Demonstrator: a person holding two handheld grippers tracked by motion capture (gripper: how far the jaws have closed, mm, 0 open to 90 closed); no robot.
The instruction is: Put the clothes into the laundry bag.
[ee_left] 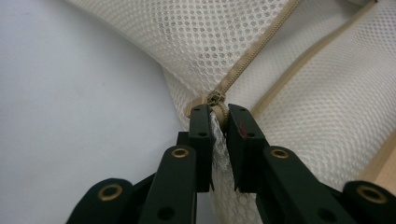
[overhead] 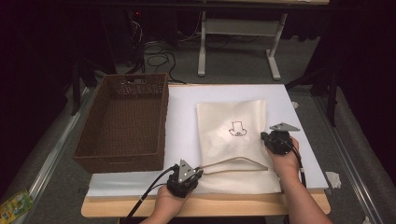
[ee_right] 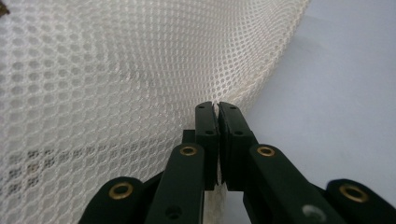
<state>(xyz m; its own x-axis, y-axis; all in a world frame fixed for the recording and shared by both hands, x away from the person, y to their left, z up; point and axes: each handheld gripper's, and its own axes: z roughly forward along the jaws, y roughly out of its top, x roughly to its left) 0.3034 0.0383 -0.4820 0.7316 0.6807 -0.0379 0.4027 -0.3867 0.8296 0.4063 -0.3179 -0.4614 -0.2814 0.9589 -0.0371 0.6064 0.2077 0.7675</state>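
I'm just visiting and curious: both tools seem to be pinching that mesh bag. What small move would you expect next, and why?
Probably the left hand-held gripper draws the zipper pull along the zipper, while the right hand-held gripper holds the mesh bag edge taut. The bag mouth already gapes, so which way the pull goes is uncertain.

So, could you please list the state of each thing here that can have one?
Mesh laundry bag: lying flat on the white board, near edge lifted.
Zipper: partly open, slider at the left tool's tips.
Left tool: shut on the mesh by the slider.
Right tool: shut on the bag's edge.
Wicker basket: empty, upright beside the bag.
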